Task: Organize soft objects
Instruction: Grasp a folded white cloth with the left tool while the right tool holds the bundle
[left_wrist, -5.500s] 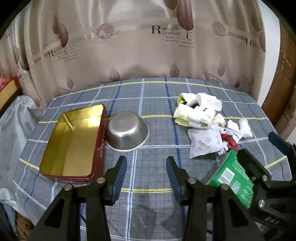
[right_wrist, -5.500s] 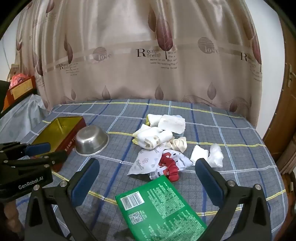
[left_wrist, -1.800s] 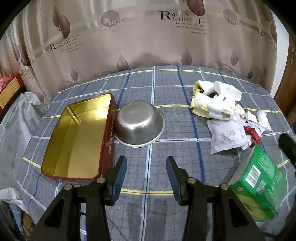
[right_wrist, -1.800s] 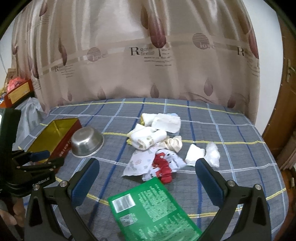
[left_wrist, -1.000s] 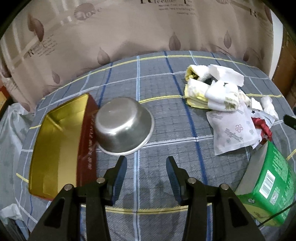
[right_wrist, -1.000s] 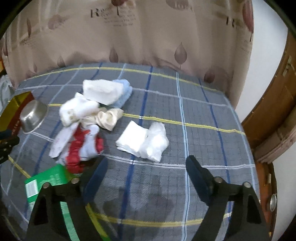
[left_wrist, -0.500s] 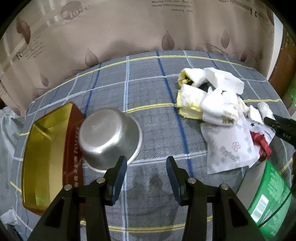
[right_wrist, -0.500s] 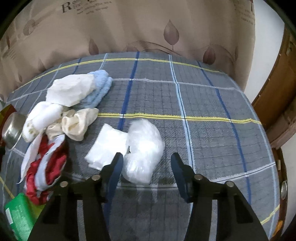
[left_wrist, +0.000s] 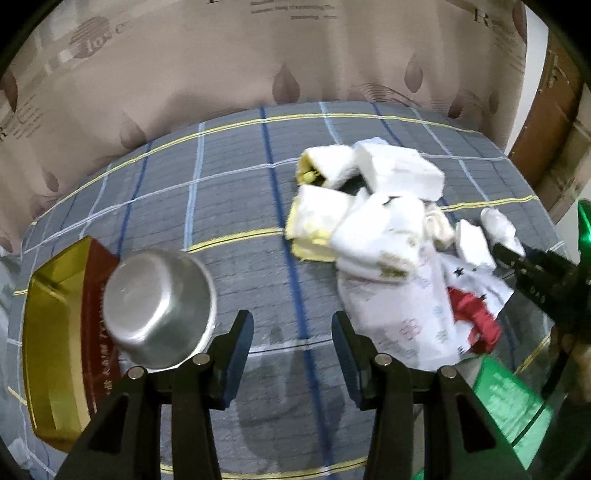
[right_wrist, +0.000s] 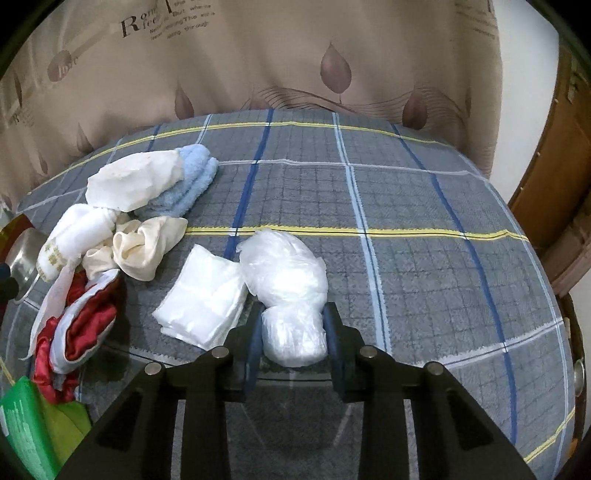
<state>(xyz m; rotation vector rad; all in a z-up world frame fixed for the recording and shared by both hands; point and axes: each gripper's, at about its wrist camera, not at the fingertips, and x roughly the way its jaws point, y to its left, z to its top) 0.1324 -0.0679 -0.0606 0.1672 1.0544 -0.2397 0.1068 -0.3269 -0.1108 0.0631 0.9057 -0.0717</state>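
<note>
Pinching the near end of a clear plastic bundle (right_wrist: 286, 291), the right tool (right_wrist: 293, 332) has both fingers against it on the plaid worktop (right_wrist: 406, 206), beside a folded white pack (right_wrist: 203, 299). Over near the steel bowl (left_wrist: 159, 308), the left tool (left_wrist: 293, 345) hovers released.

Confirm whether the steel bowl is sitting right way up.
No, the steel bowl lies upside down beside the gold tin, its flat base facing up.

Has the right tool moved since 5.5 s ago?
Yes. It went forward past the green pack and now brackets the clear plastic bag, its fingers narrowed around the bag's near end on the plaid cloth.
</note>
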